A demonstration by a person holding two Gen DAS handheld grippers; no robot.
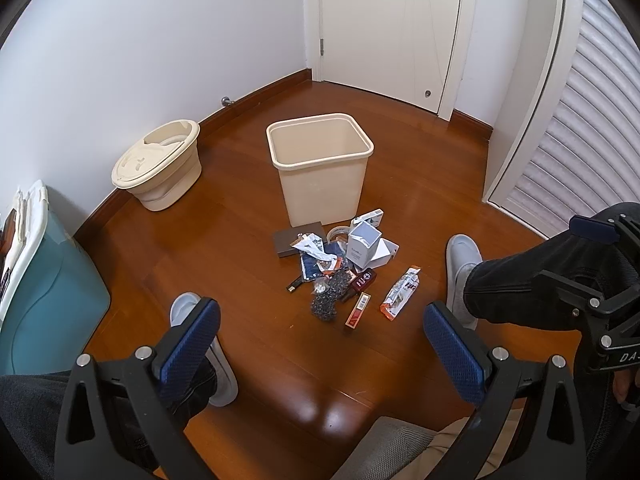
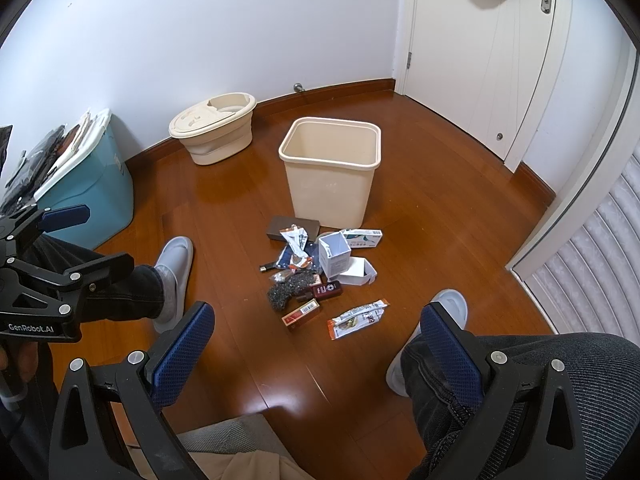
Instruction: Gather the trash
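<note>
Both claws, left claw [image 1: 322, 344] and right claw [image 2: 316, 344], gape wide, empty, above the floor. Trash pile [image 1: 340, 268] lies just near of the beige bin [image 1: 320, 160]. We'd take the loose snack wrapper [image 2: 358, 318] first, pinching mid-length.

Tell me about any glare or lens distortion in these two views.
Left wrist view: bright glare patch on the wooden floor near the bottom; fisheye bends the door and baseboard. Right wrist view: similar glare on the floor; black corners, curved shutter lines.
</note>
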